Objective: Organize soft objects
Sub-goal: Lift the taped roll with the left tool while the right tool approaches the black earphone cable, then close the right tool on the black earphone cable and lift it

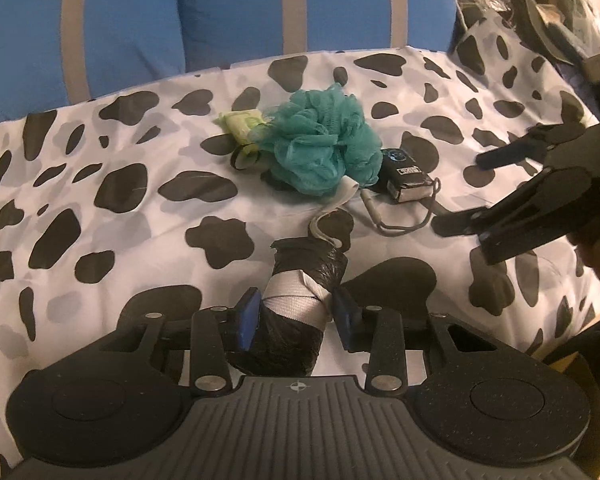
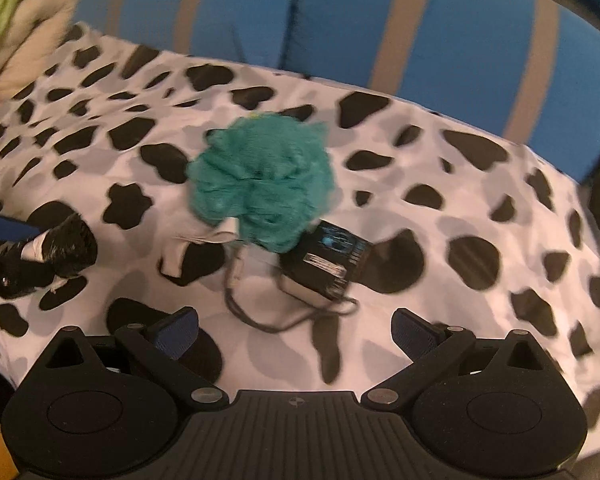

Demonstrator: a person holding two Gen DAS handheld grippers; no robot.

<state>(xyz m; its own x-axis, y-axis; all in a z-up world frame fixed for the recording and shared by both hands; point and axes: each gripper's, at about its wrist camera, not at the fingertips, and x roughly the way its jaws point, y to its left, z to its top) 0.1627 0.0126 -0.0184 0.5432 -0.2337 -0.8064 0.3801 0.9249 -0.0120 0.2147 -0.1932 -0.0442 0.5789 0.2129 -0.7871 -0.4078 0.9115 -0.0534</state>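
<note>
Bed covered by cow-print sheet. Lying on it: teal bath pouf, black box with cord, lime-green item.

Teal mesh netting puff, crinkly glossy black plastic roll with woven grey band, matt cow-print cloth.

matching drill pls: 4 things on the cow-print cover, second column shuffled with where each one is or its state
Things:
1. black roll
2. teal mesh puff
3. black box with cord
4. right tool

Place or state:
A. open, nothing between its pads
B. clamped in the left tool
C. just right of the puff, in the left wrist view
D. middle of the cover, beside a light green item

Pairs: 1-B, 2-D, 3-C, 4-A
</note>
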